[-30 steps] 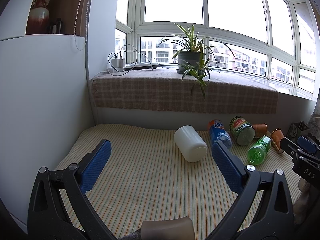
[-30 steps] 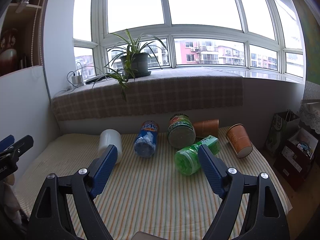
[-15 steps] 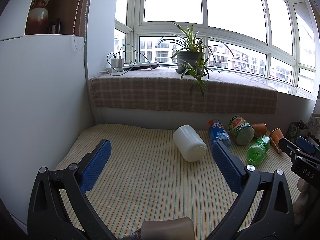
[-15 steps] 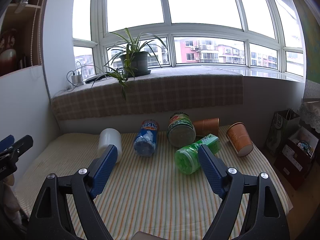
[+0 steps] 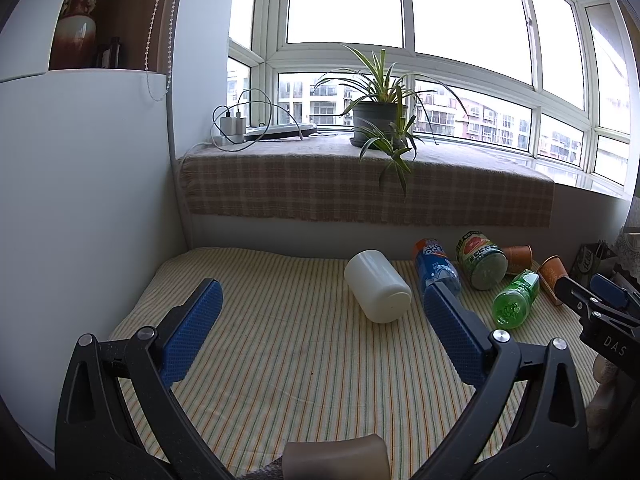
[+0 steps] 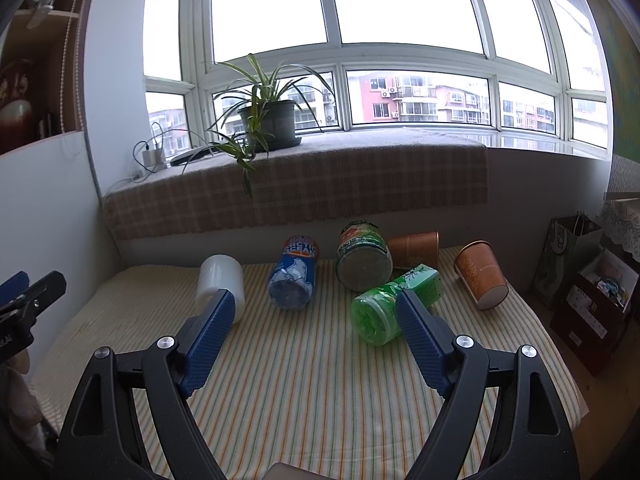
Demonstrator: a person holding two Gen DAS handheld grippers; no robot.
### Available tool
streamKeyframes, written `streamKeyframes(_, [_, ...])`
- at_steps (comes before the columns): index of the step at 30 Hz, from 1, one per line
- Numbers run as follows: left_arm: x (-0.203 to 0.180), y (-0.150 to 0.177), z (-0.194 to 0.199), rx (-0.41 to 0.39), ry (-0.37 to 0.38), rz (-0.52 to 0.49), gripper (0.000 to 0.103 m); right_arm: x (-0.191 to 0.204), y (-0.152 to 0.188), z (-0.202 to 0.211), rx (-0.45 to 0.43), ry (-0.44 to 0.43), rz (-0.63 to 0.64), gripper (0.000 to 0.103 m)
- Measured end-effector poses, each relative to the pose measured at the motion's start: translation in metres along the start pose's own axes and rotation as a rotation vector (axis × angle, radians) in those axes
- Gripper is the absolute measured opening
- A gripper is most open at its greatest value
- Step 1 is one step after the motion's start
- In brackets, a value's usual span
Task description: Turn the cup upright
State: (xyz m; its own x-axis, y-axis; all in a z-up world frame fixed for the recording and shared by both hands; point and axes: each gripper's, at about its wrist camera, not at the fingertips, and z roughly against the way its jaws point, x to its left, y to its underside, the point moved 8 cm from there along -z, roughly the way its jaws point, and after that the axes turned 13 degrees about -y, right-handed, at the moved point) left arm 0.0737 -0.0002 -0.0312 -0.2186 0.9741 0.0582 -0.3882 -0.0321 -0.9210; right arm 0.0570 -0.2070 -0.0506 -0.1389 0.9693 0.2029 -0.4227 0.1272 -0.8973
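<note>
Left gripper [image 5: 318, 310] and right gripper [image 6: 312, 318]: jaws spread wide, nothing held, both hovering above the striped cloth [image 6: 304, 380]. White cup [image 5: 378, 292] (likeliest target, a judgement): on its side on the cloth, just left of the blue bottle [image 6: 294, 278], rim pointing away from the left gripper. To right it well, close across the body near mid-height, lift clear of the bottle, then rotate base-down

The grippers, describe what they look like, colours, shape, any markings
Both the left gripper and right gripper look alike: matte black angular frames with triangular cut-outs and silver round bolt heads at the joints. Each finger carries a flat, blue, dimpled rubber pad. The right gripper's body, seen from the left wrist view, bears white letters "DAS". No cables or sleeves show.
</note>
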Motion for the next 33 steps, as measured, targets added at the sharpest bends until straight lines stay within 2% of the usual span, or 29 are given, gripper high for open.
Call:
streamKeyframes(24, [0.000, 0.001, -0.001, 0.005, -0.001, -0.001, 0.102, -0.001, 0.004, -0.011, 0.039, -0.018, -0.005, 0.082])
streamKeyframes(29, [-0.018, 0.025, 0.000, 0.023, 0.003, -0.010, 0.102, -0.008, 0.003, -0.025, 0.084, -0.052, -0.028, 0.082])
streamKeyframes(33, [-0.012, 0.034, -0.010, 0.052, 0.012, -0.015, 0.102, -0.021, -0.002, -0.041, 0.123, -0.067, -0.050, 0.082])
